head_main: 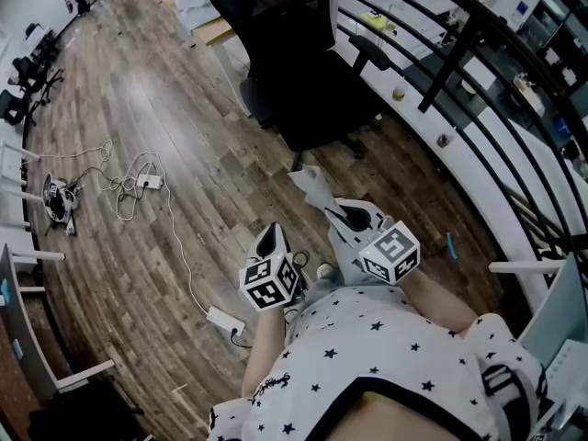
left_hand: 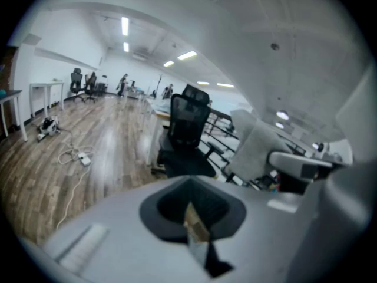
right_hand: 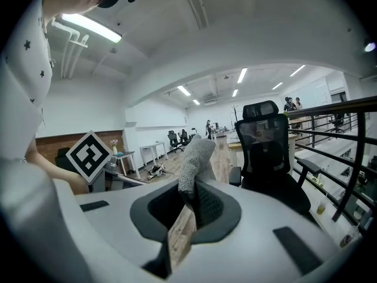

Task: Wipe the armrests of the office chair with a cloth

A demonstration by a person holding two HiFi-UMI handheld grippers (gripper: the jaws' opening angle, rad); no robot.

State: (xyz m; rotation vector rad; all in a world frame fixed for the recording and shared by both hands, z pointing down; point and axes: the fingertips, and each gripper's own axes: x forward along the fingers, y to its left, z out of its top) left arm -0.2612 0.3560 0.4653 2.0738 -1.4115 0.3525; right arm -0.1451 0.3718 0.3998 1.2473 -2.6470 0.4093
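The black office chair (head_main: 296, 72) stands ahead of me on the wood floor, its right armrest (head_main: 371, 53) toward the railing. My right gripper (head_main: 334, 211) is shut on a grey cloth (head_main: 312, 186), which sticks up from the jaws short of the chair. In the right gripper view the cloth (right_hand: 194, 161) rises out of that gripper (right_hand: 187, 208), with the chair (right_hand: 268, 152) and one armrest (right_hand: 310, 167) beyond. My left gripper (head_main: 269, 236) hangs beside it, shut and holding nothing. The left gripper view shows that gripper (left_hand: 197, 232), the chair (left_hand: 186, 135) and the cloth (left_hand: 256, 149).
A black railing (head_main: 478, 108) curves along the right. A desk (head_main: 213, 28) stands behind the chair. Cables and a power strip (head_main: 147, 182) lie on the floor at left, another strip (head_main: 223, 320) near my feet. White table legs (head_main: 23, 177) line the left edge.
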